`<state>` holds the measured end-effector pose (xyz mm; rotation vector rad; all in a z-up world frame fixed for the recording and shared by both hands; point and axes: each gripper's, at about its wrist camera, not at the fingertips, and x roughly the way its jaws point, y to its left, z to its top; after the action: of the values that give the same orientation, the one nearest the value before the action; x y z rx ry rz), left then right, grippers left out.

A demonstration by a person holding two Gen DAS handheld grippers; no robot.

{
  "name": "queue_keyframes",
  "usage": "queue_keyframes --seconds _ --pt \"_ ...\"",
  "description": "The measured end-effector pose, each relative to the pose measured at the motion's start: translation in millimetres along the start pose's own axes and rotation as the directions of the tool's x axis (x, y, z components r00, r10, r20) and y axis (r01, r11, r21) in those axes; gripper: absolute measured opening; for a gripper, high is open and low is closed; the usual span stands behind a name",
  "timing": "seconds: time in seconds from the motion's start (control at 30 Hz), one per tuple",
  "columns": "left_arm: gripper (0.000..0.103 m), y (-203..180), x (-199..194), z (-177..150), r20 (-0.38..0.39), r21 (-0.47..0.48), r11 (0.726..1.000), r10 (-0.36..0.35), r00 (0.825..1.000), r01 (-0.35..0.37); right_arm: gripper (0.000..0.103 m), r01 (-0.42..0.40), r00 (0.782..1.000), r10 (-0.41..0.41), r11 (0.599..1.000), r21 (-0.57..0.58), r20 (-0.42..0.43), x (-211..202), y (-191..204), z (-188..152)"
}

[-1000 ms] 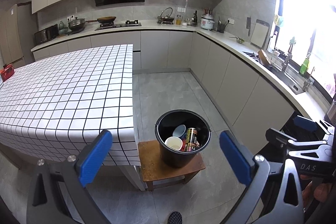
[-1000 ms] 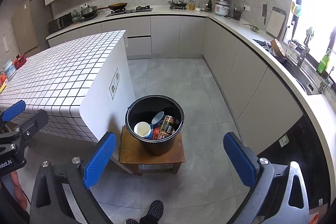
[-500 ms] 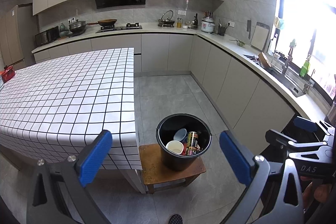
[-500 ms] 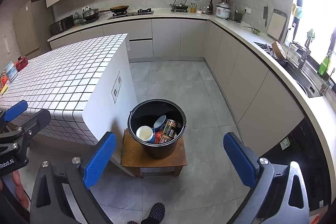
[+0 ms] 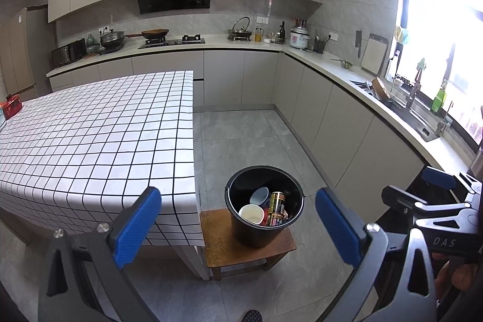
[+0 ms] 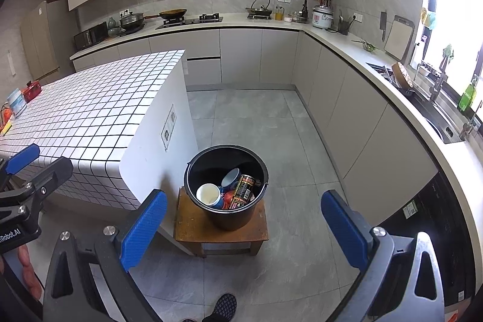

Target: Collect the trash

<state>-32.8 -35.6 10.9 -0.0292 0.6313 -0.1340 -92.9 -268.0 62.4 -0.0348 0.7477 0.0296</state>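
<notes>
1. Grey-tiled kitchen floor point(image 6: 256, 116) spreads ahead of both grippers, bounded on the far side and the right by pale cabinets under a light worktop point(image 5: 317, 58).
2. Ahead and to the left of both grippers stands a long island covered in a white cloth with a black grid point(image 5: 99, 129); its top is at about the height of the left gripper's fingers.
3. Straight ahead of the grippers and below them, a small brown wooden stool point(image 6: 193, 228) sits against the island's near corner.
4. On that stool stands a round black plastic bucket point(image 6: 238, 219), framed between the two fingers in both wrist views and well apart from them.
5. Inside the bucket lie the collected pieces: a white paper cup point(image 6: 208, 194) on its side, a pale blue cup point(image 6: 231, 177) behind it, a dark printed can point(image 6: 245, 186) to the right, and something red between them.
6. The left gripper point(image 5: 238, 227) is spread wide, its blue-padded fingers point(image 5: 137, 227) holding nothing.
7. The right gripper point(image 6: 244, 227) is likewise spread wide and holds nothing; its blue pads point(image 6: 344, 227) flank the stool.
</notes>
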Motion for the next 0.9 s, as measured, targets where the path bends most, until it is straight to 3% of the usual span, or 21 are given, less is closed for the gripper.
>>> queue_keyframes --seconds 0.9 --pt "0.103 -0.6 3.8 5.7 0.016 -0.008 1.0 0.007 1.0 -0.007 0.103 -0.013 1.0 0.013 1.0 0.001 -0.003 3.8 -0.6 3.2"
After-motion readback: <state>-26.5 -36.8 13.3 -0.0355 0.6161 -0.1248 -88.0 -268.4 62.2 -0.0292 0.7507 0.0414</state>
